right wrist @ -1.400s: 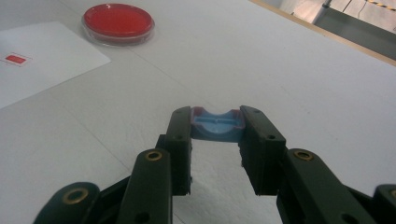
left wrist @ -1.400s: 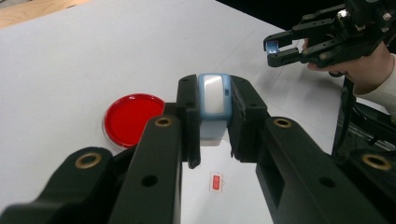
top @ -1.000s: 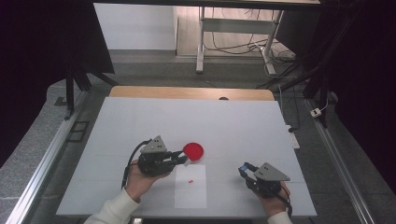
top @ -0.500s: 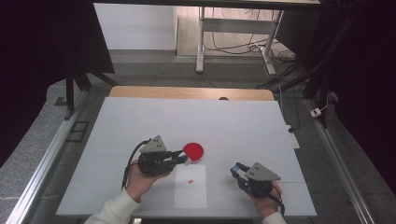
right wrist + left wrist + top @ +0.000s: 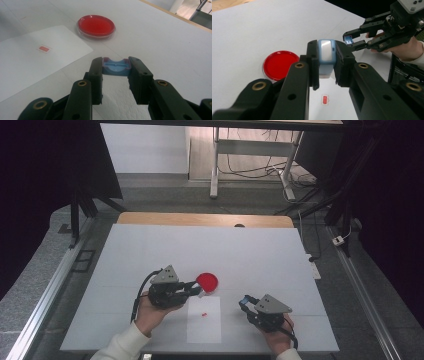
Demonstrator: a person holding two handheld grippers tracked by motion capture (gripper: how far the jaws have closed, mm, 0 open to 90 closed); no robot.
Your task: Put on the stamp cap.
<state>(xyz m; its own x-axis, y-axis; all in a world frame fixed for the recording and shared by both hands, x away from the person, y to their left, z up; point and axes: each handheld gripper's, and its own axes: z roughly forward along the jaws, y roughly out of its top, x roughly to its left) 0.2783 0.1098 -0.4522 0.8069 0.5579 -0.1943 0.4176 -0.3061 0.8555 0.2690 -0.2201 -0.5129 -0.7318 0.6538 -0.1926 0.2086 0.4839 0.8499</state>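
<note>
Blue stamp (image 5: 326,58) clamped between the left gripper (image 5: 326,65) fingers.

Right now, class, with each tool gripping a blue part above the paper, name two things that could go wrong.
1. The left tool holds the blue stamp body close beside the red ink dish; a swing could knock it.
2. The right tool pinches the small blue cap only at its tips; it may slip out.

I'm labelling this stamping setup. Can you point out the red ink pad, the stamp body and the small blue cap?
Red ink pad (image 5: 96,25), right gripper view, centre of its red surface.
Stamp body (image 5: 326,53), left gripper view, its blue top between the jaws.
Blue cap (image 5: 116,67), right gripper view, its middle.
</note>
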